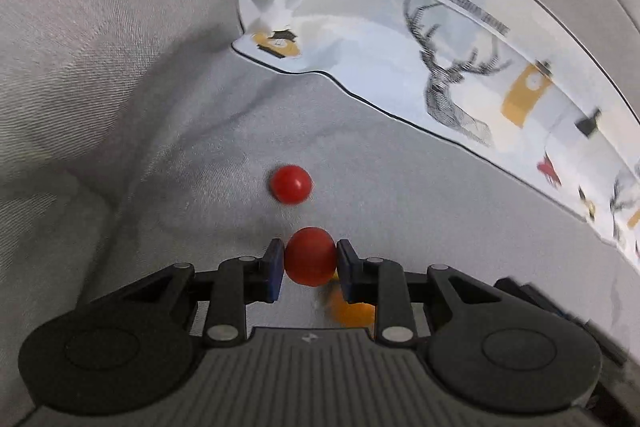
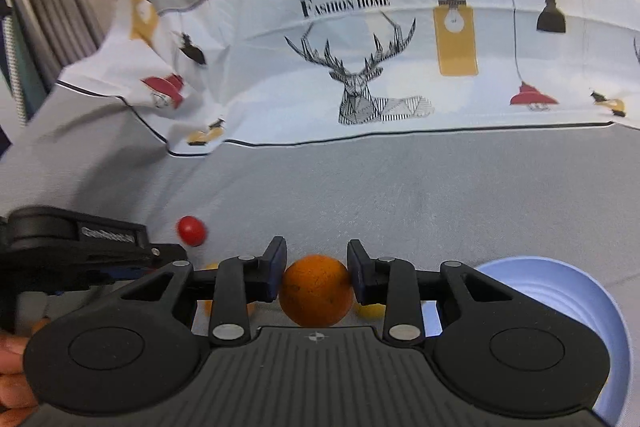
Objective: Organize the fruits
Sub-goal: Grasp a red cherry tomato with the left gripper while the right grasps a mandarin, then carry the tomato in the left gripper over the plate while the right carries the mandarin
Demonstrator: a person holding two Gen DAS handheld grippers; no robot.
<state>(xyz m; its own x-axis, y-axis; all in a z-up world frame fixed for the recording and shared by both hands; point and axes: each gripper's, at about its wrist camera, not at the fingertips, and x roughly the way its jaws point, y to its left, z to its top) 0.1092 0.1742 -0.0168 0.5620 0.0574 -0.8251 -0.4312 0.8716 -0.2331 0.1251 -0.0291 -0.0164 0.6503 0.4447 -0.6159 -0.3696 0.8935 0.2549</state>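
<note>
The left gripper [image 1: 310,259] held a small, smooth, matte red fruit [image 1: 310,255], round like a cherry tomato, its dark blue pads [image 1: 274,269] pressed against both sides. A second red fruit [image 1: 291,183], glossier and equally round, lay loose on the grey woven cloth [image 1: 120,87] just beyond the fingertips, clear of them. Below the held fruit an orange blur [image 1: 352,311] showed between the linkages; its shape could not be told.

The right gripper [image 2: 316,273] was clamped on a small orange [image 2: 316,291], a dull, pitted sphere with dark specks, the blue pads [image 2: 276,275] touching its flanks. To its right, near the lower right corner of the view, stood a pale blue plastic bowl [image 2: 560,291] with a ribbed inner wall, resting on the cloth. A yellow fruit [image 2: 370,310] peeked out under the right finger, mostly hidden. The loose red fruit [image 2: 191,230] sat off to the left, just past the tip of the left gripper's black body [image 2: 80,247]. Fingers of a hand [image 2: 12,379] showed at the lower left edge.

Along the far edge of the cloth lay a creased white printed fabric [image 2: 400,47] with a line-drawn stag, hanging lamps and the words "Fashion Home", bordered by thin dark piping.
</note>
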